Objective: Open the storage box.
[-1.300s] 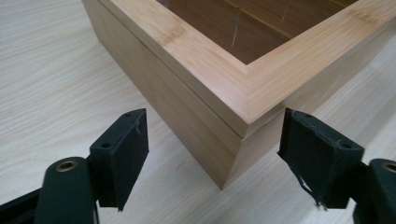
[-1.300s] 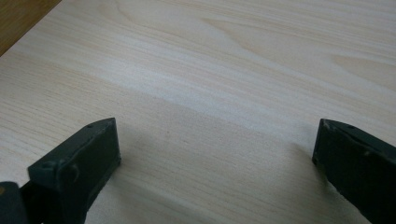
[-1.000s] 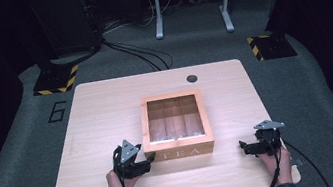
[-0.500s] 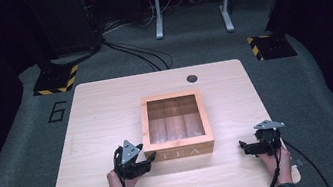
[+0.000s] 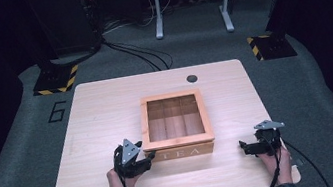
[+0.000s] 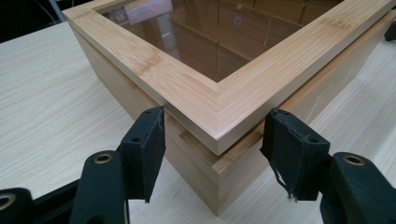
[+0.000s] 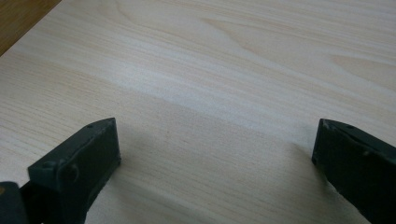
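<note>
Tea box (image 6: 219, 116) near-left corner between left tool (image 6: 212, 140) jaws, untouched.

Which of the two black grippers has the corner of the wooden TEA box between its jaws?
The left gripper: its jaws straddle the near-left corner of the glass-lidded bamboo TEA box. The right gripper rests apart, open over bare light wooden table.

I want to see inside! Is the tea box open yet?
Not yet. The tea box sits shut, its glass lid flat on top. The left hand-held gripper is at the box's front corner, jaws either side of the lid's edge, not pinching. The right hand-held gripper waits open on the table. Lifting the lid is left.
</note>
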